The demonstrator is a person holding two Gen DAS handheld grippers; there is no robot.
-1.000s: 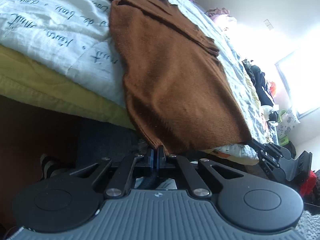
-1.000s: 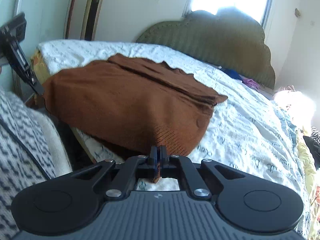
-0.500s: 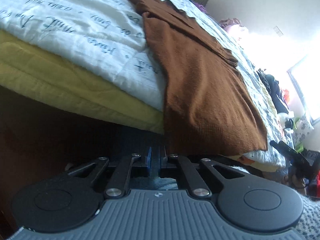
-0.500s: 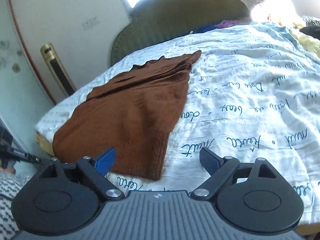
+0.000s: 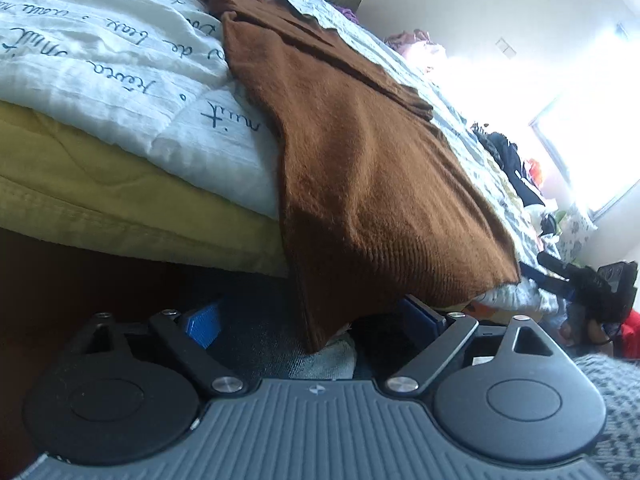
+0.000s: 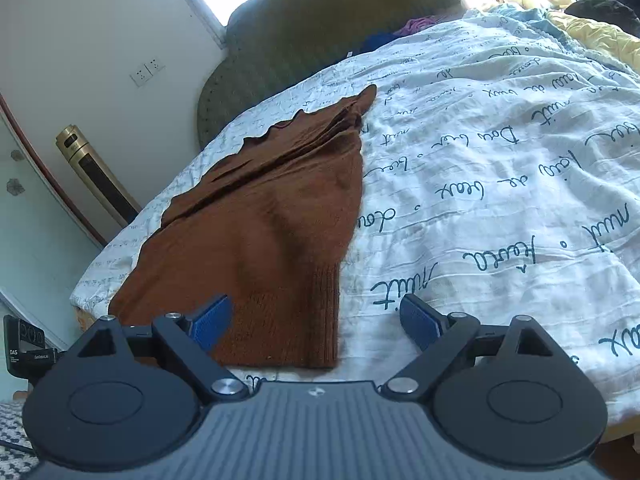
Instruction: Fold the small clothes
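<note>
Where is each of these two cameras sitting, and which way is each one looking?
Left wrist view: on the left gripper, low beside the bed, looking up at the brown sweater hanging over the edge; its open fingers show.
Right wrist view: on the right gripper, looking across the bedspread toward the headboard; its open fingers show.
Shared: the sweater and bedspread; each view also catches the other gripper at its edge.

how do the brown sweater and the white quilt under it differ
The brown sweater is plain, ribbed knit; the white quilt is stitched and printed with dark handwriting. The sweater covers only one strip of the bed, while the quilt spreads across it. The sweater's corner hangs past the edge; the quilt stops there. Both lie flat on the bed.
</note>
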